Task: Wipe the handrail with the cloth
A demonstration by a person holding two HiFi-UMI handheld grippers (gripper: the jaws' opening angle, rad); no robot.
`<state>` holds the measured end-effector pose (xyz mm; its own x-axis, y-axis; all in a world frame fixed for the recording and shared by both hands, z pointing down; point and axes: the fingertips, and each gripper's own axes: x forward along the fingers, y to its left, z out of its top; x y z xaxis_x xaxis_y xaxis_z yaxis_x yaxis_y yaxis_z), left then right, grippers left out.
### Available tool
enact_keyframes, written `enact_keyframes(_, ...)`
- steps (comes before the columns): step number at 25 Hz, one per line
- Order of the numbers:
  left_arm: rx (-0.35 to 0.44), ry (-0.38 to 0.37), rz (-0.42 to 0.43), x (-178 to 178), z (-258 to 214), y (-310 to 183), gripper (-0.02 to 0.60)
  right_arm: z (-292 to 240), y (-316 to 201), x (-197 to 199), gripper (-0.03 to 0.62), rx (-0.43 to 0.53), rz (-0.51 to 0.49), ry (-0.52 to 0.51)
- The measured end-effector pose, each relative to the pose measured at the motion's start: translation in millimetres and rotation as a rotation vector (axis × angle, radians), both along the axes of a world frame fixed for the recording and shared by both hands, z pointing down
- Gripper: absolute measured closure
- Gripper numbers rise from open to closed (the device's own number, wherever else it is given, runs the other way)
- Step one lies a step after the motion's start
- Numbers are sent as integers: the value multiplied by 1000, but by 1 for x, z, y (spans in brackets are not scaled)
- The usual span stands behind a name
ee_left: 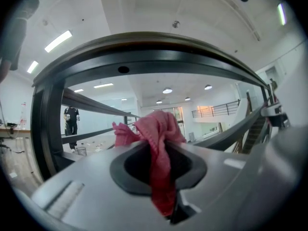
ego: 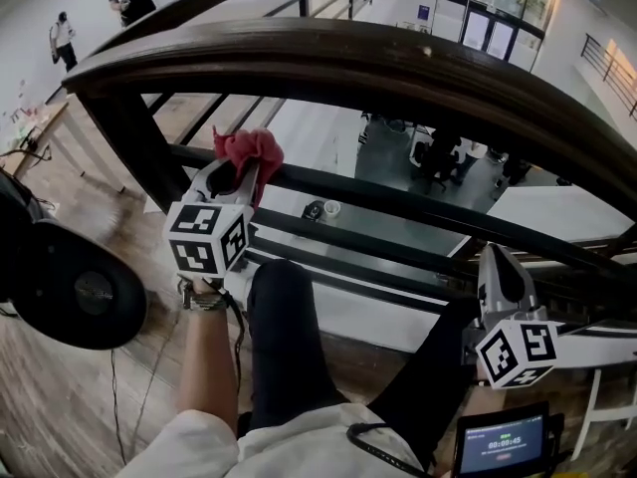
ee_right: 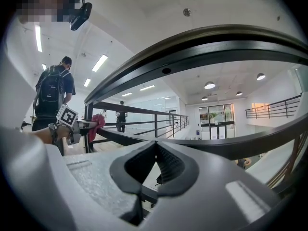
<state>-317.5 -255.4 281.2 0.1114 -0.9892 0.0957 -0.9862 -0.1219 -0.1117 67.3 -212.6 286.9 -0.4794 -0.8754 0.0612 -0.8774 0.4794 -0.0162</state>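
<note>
Under the handrail (ego: pixel 398 63), a red cloth (ego: pixel 249 150) is pinched in the left gripper (ego: pixel 237 172).
Cloth sits near a lower bar (ego: pixel 398 192), below the handrail; left forearm (ego: pixel 206 366) reaches forward. Right gripper (ego: pixel 501 259), low right, jaws together on nothing.

Wooden floor (ego: pixel 60 406), white ceiling (ee_left: pixel 144 8) with strip lights (ee_left: pixel 57 41), glass doors (ee_right: pixel 217 115).

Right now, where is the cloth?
Head view, left side: the cloth is pinched in the left tongs, below the handrail and close to the upper dark crossbar.
</note>
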Motion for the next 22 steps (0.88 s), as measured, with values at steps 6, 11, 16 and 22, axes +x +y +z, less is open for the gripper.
enact_keyframes(6, 8, -18, 39, 44, -2, 1, 508, -1, -3, 17, 591, 0, -7, -2)
enact_keyframes(11, 8, -33, 86, 79, -1, -1, 508, -1, -9, 27, 591, 1, -14, -1)
enact_keyframes(16, 10, -31, 106, 107, 0, -2, 508, 0, -14, 38, 591, -1, -27, -2)
enact_keyframes(22, 1, -50, 139, 142, 1, -4, 508, 0, -20, 46, 591, 1, -58, -5)
